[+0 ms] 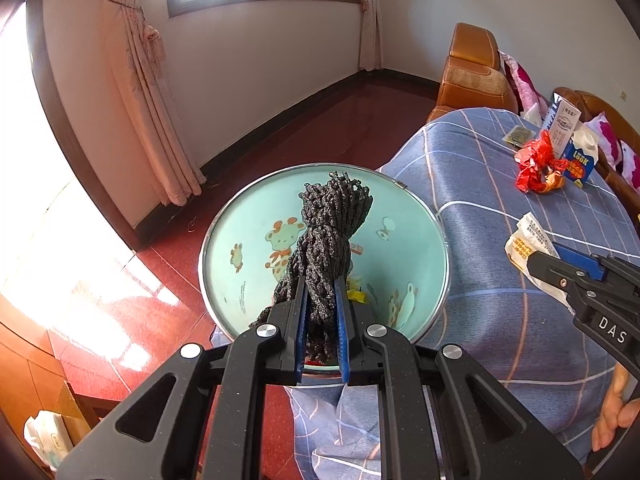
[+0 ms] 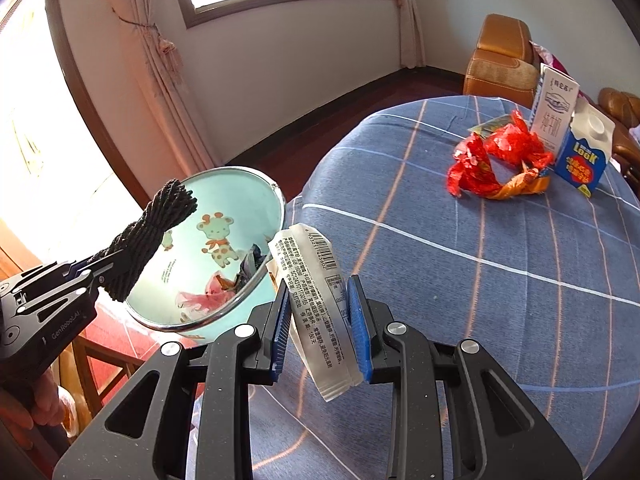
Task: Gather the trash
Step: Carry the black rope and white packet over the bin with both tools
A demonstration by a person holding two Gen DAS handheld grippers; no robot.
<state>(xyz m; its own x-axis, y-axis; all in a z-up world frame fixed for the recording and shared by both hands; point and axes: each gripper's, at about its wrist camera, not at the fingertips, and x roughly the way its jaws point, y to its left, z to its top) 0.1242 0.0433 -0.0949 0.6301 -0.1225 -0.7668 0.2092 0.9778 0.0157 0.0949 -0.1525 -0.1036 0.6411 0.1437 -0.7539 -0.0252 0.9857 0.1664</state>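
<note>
beside the checked blue table cover (image 2: 460, 264), the round teal bin (image 1: 240, 240) hangs off the table edge with scraps already inside. the left gripper (image 1: 320, 312) is nearly closed on a dark rope bundle (image 1: 328, 216) above the bin's mouth, and the right gripper (image 2: 320, 312) pinches a white wrapper (image 2: 316, 280) by the rim. letting go early could drop either onto the floor; the red wrapper (image 2: 496, 160) and blue carton (image 2: 584, 152) wait behind.
</note>
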